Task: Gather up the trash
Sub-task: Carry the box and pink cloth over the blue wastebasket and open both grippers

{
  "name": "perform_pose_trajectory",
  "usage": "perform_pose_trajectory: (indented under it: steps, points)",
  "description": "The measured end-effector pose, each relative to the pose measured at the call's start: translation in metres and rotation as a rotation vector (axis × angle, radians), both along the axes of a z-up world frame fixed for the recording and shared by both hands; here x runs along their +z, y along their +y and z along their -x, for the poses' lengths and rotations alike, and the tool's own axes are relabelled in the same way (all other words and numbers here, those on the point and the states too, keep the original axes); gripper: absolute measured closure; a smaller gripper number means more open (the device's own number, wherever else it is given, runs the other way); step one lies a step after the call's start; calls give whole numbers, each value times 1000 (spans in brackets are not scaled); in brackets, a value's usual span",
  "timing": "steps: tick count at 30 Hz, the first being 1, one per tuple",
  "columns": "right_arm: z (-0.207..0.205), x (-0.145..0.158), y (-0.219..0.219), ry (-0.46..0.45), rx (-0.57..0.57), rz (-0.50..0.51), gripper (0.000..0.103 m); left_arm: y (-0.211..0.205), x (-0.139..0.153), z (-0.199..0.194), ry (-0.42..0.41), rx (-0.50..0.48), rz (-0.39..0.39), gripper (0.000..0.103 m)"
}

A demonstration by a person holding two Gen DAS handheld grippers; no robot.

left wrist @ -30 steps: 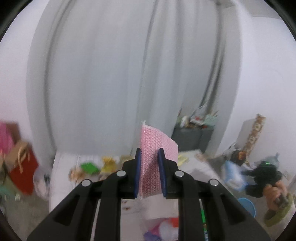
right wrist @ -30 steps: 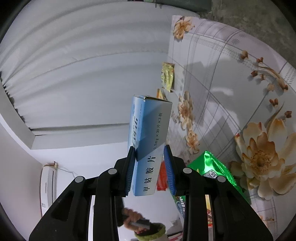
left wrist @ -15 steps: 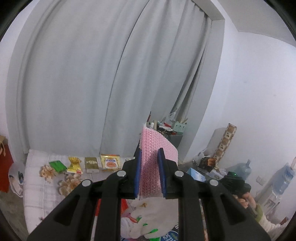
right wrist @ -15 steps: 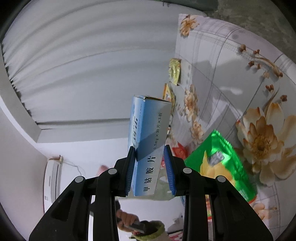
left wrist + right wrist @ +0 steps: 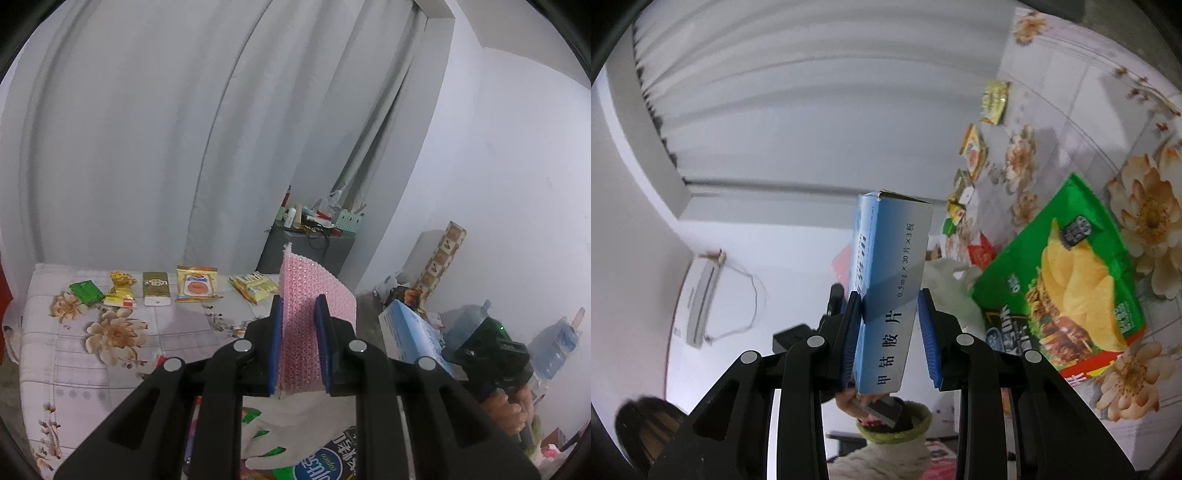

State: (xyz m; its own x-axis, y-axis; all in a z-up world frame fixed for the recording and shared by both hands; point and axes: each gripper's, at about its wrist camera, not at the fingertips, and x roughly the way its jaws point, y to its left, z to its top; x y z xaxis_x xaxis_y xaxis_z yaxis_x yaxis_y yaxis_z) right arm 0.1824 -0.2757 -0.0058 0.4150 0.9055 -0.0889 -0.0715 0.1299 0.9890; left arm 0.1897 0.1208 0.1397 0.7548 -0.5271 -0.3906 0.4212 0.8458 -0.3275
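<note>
Left tongs [image 5: 298, 345] gripping one pink bubble-wrap sheet [image 5: 308, 314], right tongs [image 5: 890, 338] one blue box [image 5: 886, 291]

The blue box [image 5: 886, 280] reads "0.5mg × 30片 × 3板".

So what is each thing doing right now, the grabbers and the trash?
left gripper: shut on the pink bubble wrap
pink bubble wrap: held upright
right gripper: shut on the blue box
blue box: held, top flap ajar
green chip bag: lying flat on the flowered cloth
</note>
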Motion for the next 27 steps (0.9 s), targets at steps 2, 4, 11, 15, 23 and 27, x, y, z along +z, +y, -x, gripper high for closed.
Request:
perform_pose_trajectory:
  steps: [2, 4, 11, 15, 23, 27]
  points:
    - [1, -3, 6, 4, -3, 89, 74, -3, 0, 0, -1, -8, -1, 87]
    - [0, -14, 11, 34, -7, 147, 74, -8, 2, 2, -5, -16, -3, 87]
    - [-16, -52, 19, 142, -33, 205, 74, -12, 6, 3, -7, -35, 30, 87]
    - [-15, -50, 13, 133, -29, 142, 74, -5, 17, 9, -33, -26, 62, 87]
    - [24, -21, -34, 40, -107, -2, 74, 5, 34, 34, -80, 1, 138, 87]
    - [55, -19, -61, 21, -184, -20, 74, 1, 28, 47, -54, 1, 202, 87]
